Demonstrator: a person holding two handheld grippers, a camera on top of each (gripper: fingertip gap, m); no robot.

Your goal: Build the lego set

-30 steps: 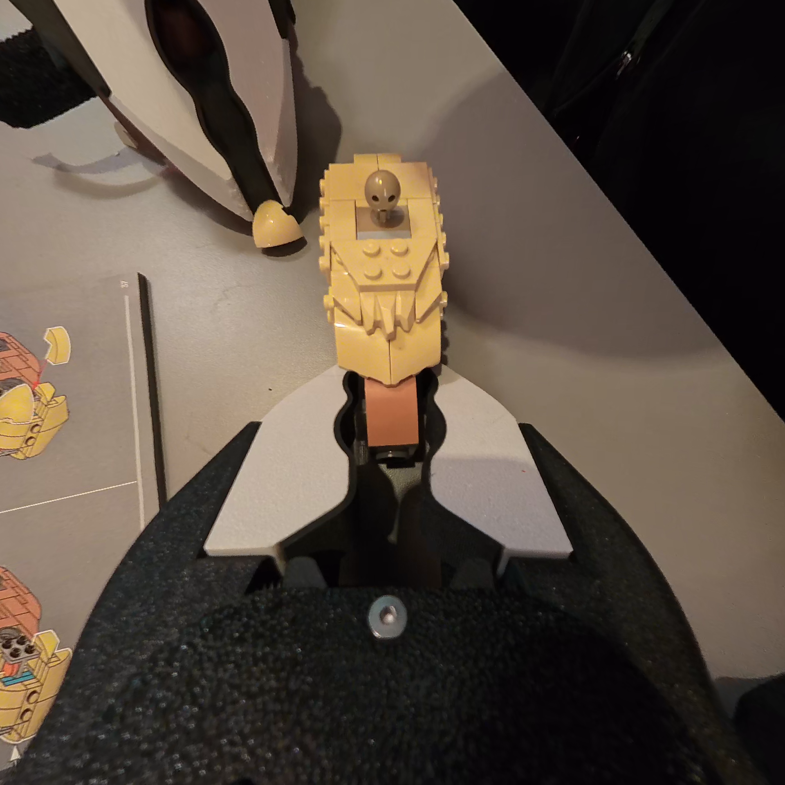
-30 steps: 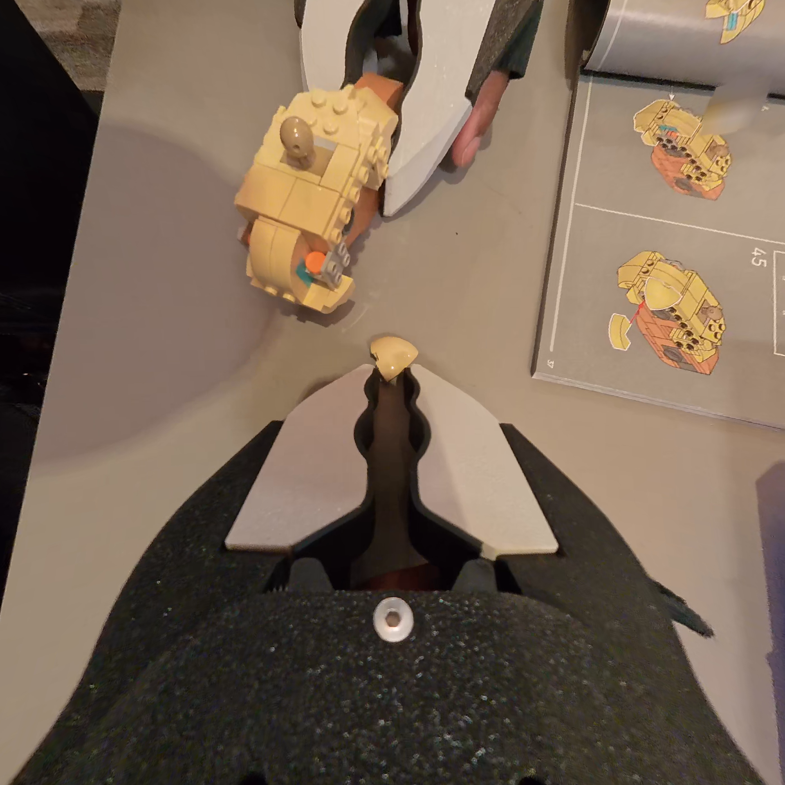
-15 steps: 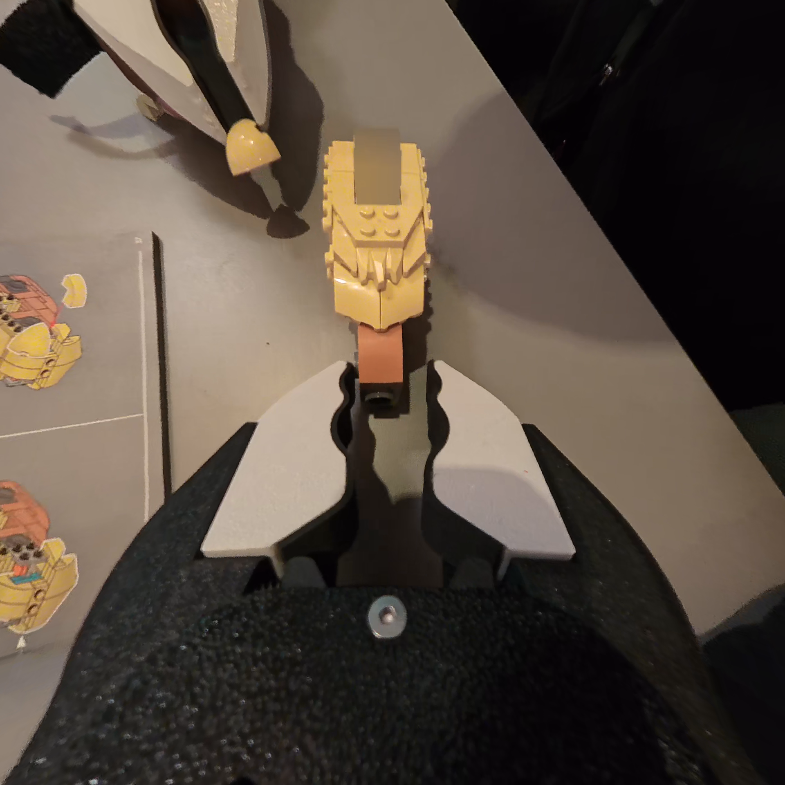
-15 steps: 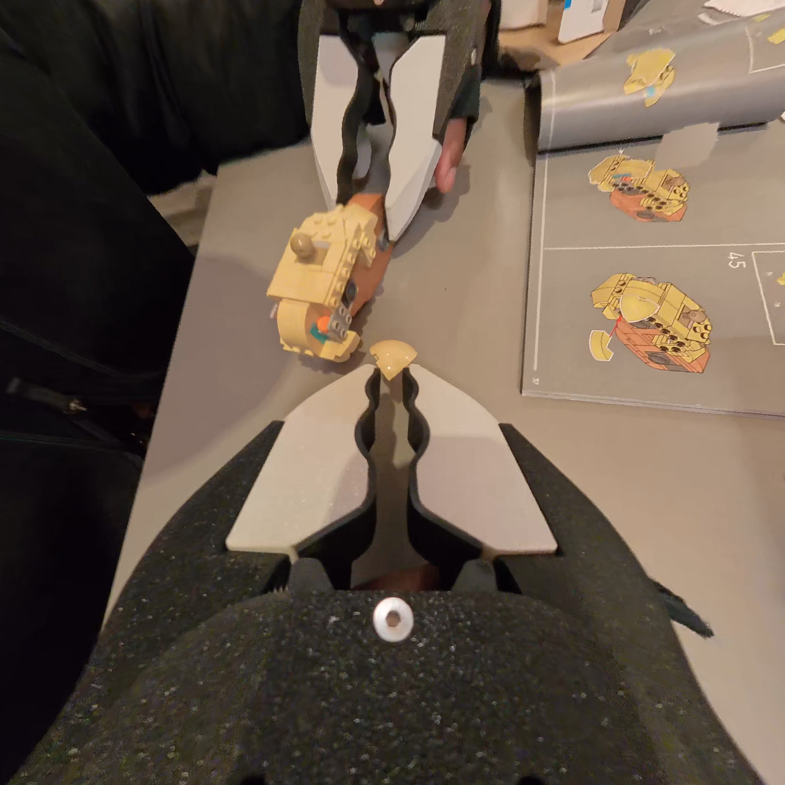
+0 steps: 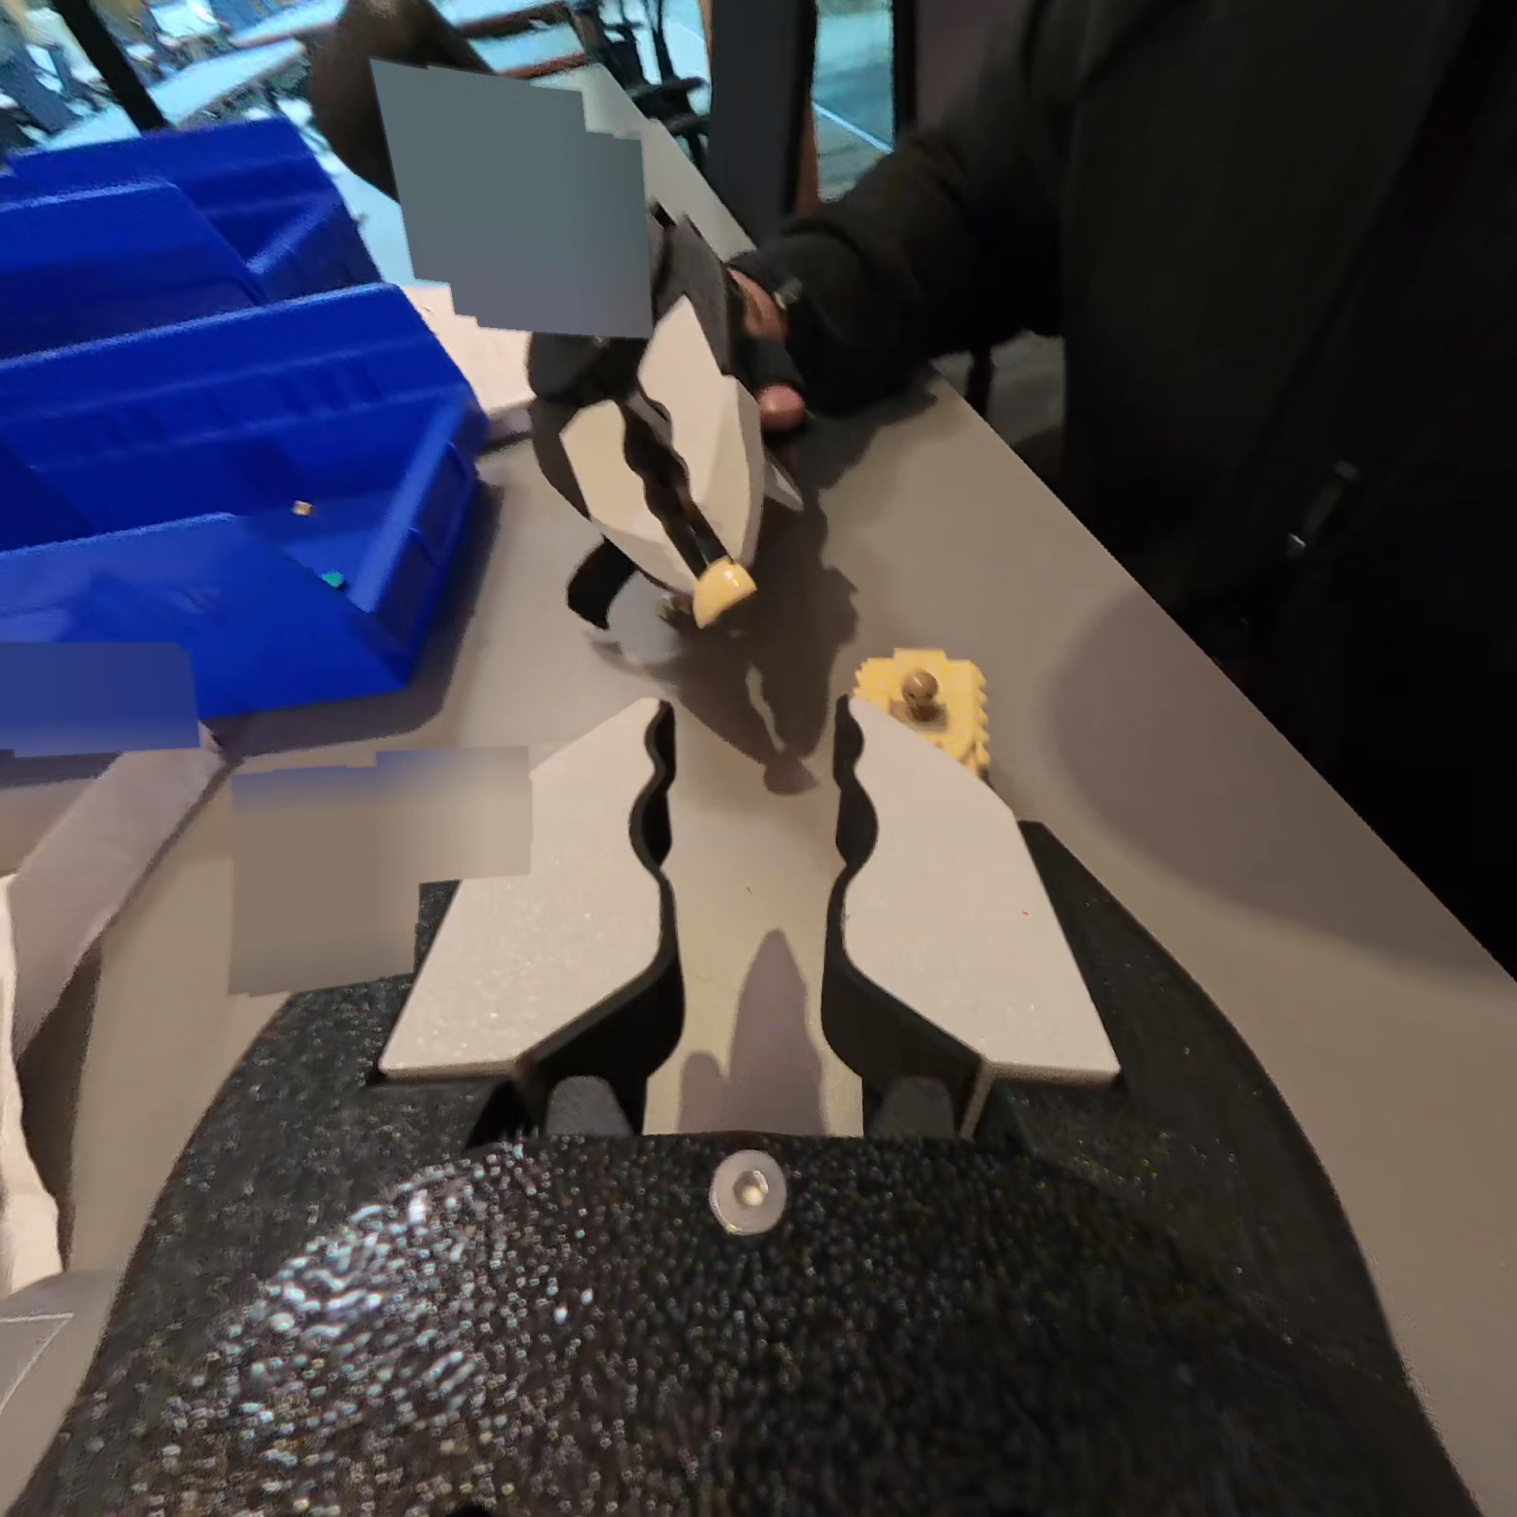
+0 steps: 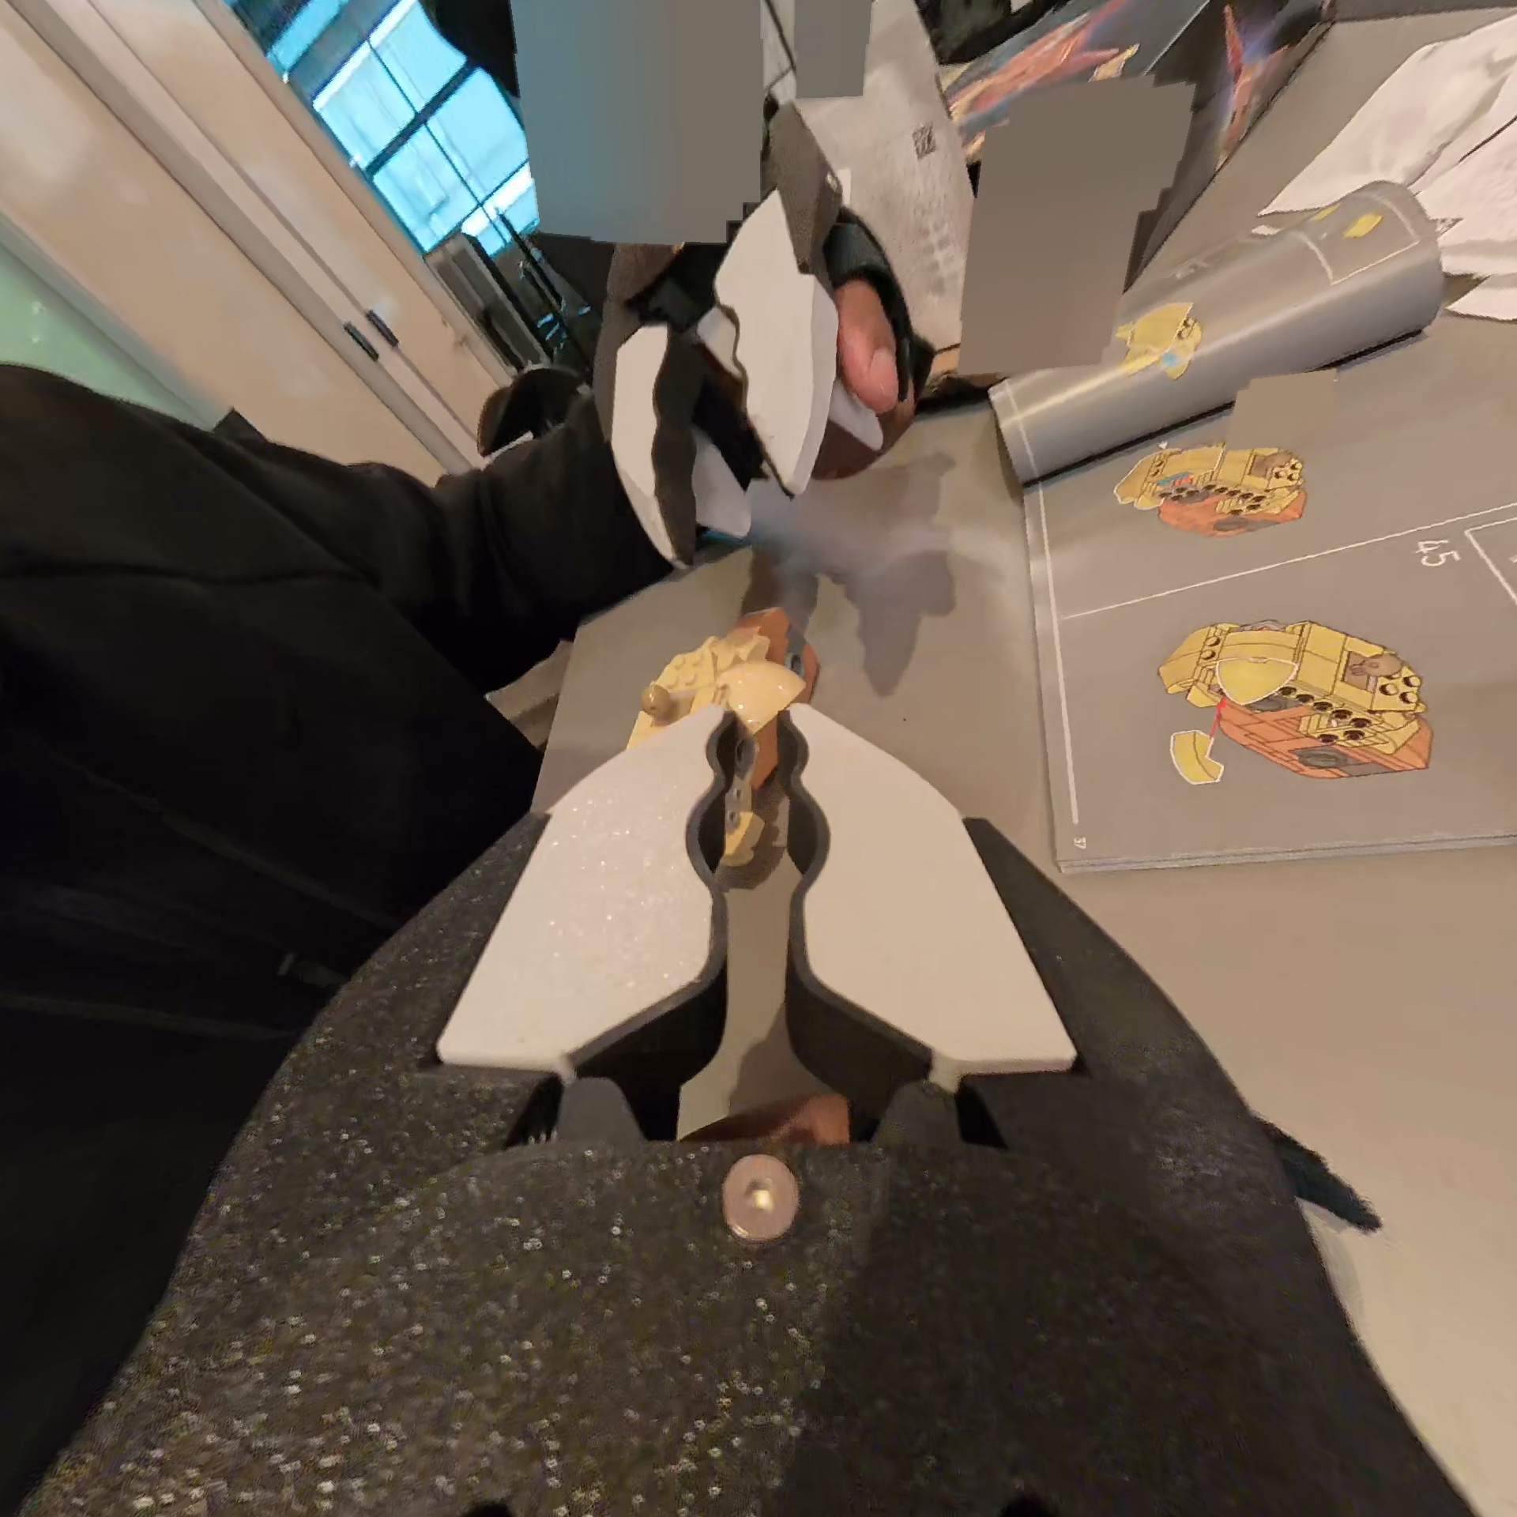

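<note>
My left gripper (image 5: 753,710) is open and empty, raised above the grey table (image 5: 1026,657). A tan and brown brick model (image 5: 928,706) lies on the table just beyond my right fingertip, apart from it. My right gripper (image 6: 762,722) is shut on a small tan curved brick (image 6: 759,689) and holds it right over the model (image 6: 689,669). It also shows in the left wrist view (image 5: 722,579) with the curved brick (image 5: 724,589) at its tips. The left gripper (image 6: 722,460) shows open above the model in the right wrist view.
An open instruction booklet (image 6: 1272,657) lies to the right of the model. Blue bins (image 5: 205,492) stand at the back left. The table edge (image 5: 1231,780) runs close to the model. A person in black sleeves (image 6: 246,616) is alongside. The gap from one gripper's tips to the other's is roughly 7 centimetres.
My left gripper let go of the model's brown end, opened wider and lifted away; the model stays on the table. My right gripper, still holding the curved brick, moved in over the model.
</note>
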